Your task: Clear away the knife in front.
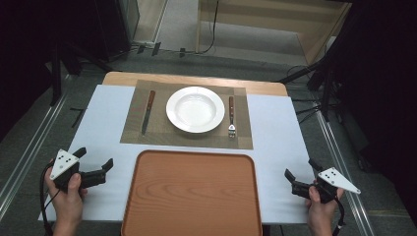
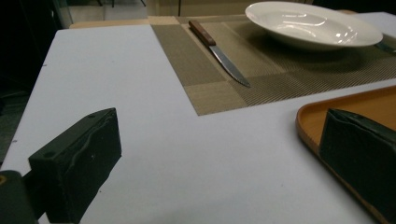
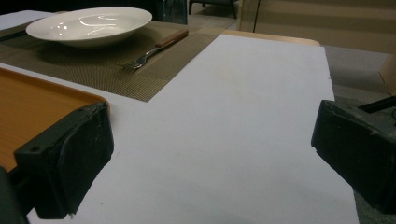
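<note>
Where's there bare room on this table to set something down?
The orange wooden tray is bare. So are the white table strips beside the woven placemat, left and right. The placemat is crowded: white plate, wood-handled knife, wood-handled fork.

Desk [image 1: 280, 128], white-topped. Placemat [image 1: 135, 132] at far centre: white plate [image 1: 195, 109], knife [image 1: 147, 112] left, fork [image 1: 231, 116] right. Wooden tray [image 1: 192, 196] near edge, bare. 2 tools flank it: left hand-held gripper [image 1: 93, 160], right hand-held gripper [image 1: 301, 169], jaws apart, holding nothing.
</note>
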Demonstrator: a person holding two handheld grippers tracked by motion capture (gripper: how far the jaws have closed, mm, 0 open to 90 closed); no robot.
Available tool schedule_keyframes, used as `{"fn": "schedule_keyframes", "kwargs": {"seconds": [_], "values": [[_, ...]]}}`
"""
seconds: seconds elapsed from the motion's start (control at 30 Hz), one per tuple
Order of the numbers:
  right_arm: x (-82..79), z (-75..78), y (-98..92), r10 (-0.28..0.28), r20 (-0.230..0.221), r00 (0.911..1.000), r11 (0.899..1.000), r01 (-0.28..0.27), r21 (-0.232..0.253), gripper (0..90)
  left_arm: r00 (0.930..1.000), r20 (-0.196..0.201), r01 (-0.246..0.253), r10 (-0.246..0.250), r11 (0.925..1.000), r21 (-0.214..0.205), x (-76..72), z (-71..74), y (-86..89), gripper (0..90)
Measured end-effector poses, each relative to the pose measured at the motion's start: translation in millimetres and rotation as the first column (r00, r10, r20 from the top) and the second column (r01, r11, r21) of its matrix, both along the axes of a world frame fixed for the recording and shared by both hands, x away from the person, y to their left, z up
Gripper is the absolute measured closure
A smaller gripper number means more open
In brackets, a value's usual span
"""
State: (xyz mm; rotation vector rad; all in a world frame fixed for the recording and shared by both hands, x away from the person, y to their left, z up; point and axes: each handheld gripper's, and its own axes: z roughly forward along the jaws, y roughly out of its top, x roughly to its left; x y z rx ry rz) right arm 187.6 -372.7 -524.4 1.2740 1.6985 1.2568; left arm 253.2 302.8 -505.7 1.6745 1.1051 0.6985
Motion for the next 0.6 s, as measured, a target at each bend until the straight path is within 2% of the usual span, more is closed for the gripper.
{"fn": "schedule_keyframes", "kwargs": {"seconds": [0.03, 0.13, 0.17, 0.4, 0.43, 0.6], "values": [[0.4, -0.2, 0.9, 0.0, 0.002, 1.0, 1.0, 0.0, -0.013, 0.0, 1.0, 0.002, 0.0, 0.0, 0.9999, 0.017, 2.0, 2.3, -3.7, 0.0], [0.2, -0.4, 2.9, 0.002, -0.001, 1.0, 1.0, -0.002, -0.026, 0.0, 1.0, 0.001, 0.01, -0.01, 0.9998, 0.014, 3.7, 5.7, -6.5, 0.0], [0.8, -0.5, 3.1, 0.007, -0.002, 1.0, 1.0, -0.007, -0.028, 0.0, 1.0, 0.002, -0.001, 0.001, 0.9998, 0.021, 6.3, 9.6, -8.9, 0.0], [-0.3, -0.7, 1.9, 0.008, -0.005, 1.0, 1.0, -0.008, -0.016, 0.0, 0.9999, -0.005, 0.016, -0.016, 0.9998, 0.009, 10.4, 16.5, -19.9, 0.0], [-0.4, -0.7, 1.3, 0.01, -0.003, 0.9999, 1.0, -0.01, -0.008, 0.0, 0.9997, -0.005, 0.024, -0.024, 0.9993, 0.028, 12.3, 19.5, -24.1, 0.0], [-0.8, -0.7, 0.8, 0.009, -0.001, 1.0, 1.0, -0.009, -0.004, 0.0, 0.9989, -0.004, 0.047, -0.046, 0.9984, 0.032, 24.7, 33.2, -34.3, 0.0]]}}
